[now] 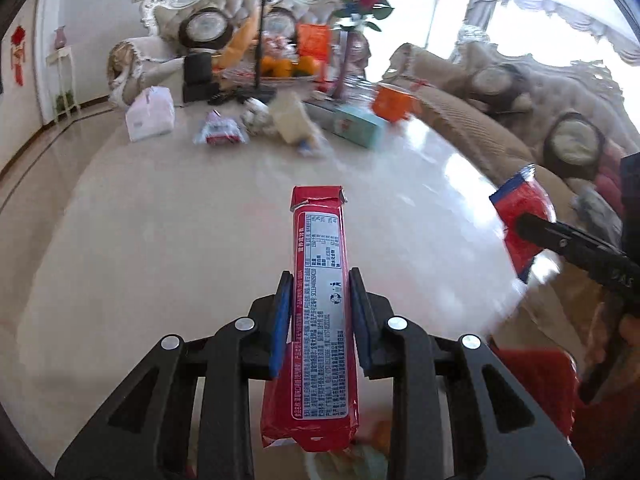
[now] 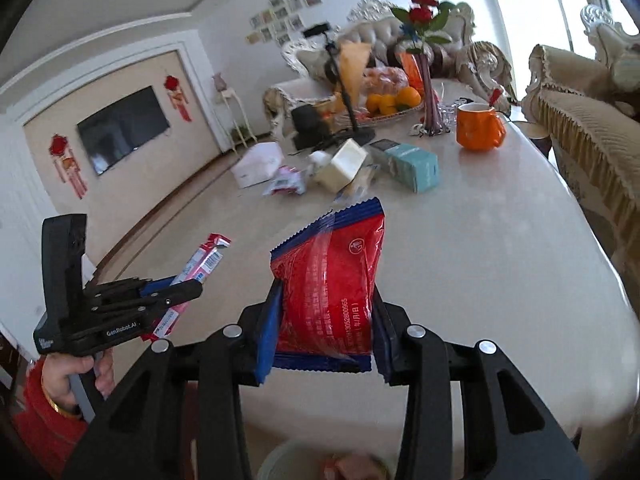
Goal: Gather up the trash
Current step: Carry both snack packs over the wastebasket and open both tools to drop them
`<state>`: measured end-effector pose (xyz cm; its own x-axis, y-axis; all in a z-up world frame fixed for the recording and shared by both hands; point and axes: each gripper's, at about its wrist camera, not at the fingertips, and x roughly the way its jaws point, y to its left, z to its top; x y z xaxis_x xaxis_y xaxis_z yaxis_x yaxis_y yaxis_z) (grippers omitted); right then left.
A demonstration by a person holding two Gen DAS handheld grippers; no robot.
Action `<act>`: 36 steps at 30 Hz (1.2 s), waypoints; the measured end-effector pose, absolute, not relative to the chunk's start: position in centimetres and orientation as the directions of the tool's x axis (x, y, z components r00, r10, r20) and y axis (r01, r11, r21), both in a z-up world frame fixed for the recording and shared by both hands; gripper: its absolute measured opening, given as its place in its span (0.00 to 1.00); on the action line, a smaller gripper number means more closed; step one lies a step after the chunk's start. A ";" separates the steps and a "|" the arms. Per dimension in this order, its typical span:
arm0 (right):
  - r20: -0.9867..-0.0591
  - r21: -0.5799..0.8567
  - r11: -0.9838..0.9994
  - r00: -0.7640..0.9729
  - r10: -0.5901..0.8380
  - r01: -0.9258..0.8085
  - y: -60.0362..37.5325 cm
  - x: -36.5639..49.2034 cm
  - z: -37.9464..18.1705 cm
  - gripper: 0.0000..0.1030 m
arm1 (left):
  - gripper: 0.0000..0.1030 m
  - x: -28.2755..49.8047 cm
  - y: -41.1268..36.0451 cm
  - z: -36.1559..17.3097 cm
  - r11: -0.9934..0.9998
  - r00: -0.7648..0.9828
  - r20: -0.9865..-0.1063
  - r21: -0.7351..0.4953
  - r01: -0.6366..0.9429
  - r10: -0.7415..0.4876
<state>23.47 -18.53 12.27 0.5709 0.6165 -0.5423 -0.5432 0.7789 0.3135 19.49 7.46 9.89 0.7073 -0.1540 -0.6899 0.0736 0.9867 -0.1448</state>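
My left gripper (image 1: 320, 280) is shut on a long red snack wrapper (image 1: 318, 264) and holds it above the near edge of the marble table (image 1: 160, 220). My right gripper (image 2: 326, 292) is shut on a red and blue snack bag (image 2: 336, 268), also above the near table edge. The right gripper and its bag (image 1: 524, 216) show at the right of the left wrist view. The left gripper (image 2: 188, 290) with its wrapper (image 2: 200, 264) shows at the left of the right wrist view. A pale bin (image 2: 288, 460) with something inside lies below the grippers.
More litter lies mid-table: a small red and white packet (image 2: 286, 184), a cream box (image 2: 344, 164), a teal box (image 2: 414, 166), a white tissue pack (image 2: 258, 164). Behind stand an orange mug (image 2: 478, 126), a rose vase (image 2: 430, 92), a fruit tray (image 2: 394, 102) and a phone stand (image 2: 352, 112). Sofas surround the table.
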 end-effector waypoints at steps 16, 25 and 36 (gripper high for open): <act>-0.842 0.365 0.870 0.280 0.461 -0.332 -18.1 13.6 -8.1 0.37 | 0.27 7.9 -1.1 -9.0 0.967 0.461 -0.854 -0.176 0.186 -0.244; -0.846 0.353 0.876 0.288 0.448 -0.328 -18.1 12.8 -9.3 0.58 | 0.87 9.2 -0.1 -13.3 0.981 0.403 -0.894 -0.175 0.089 -0.196; -0.876 0.362 0.913 0.266 0.403 -0.188 -20.3 13.6 -11.3 0.78 | 0.87 9.4 1.5 -13.7 0.983 0.417 -0.891 -0.184 0.028 -0.179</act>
<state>13.62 -20.35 -11.28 0.2660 0.4027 -0.8759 -0.1882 0.9128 0.3625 9.41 1.52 -13.68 0.4167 -0.1787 -0.8913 0.0279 0.9825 -0.1839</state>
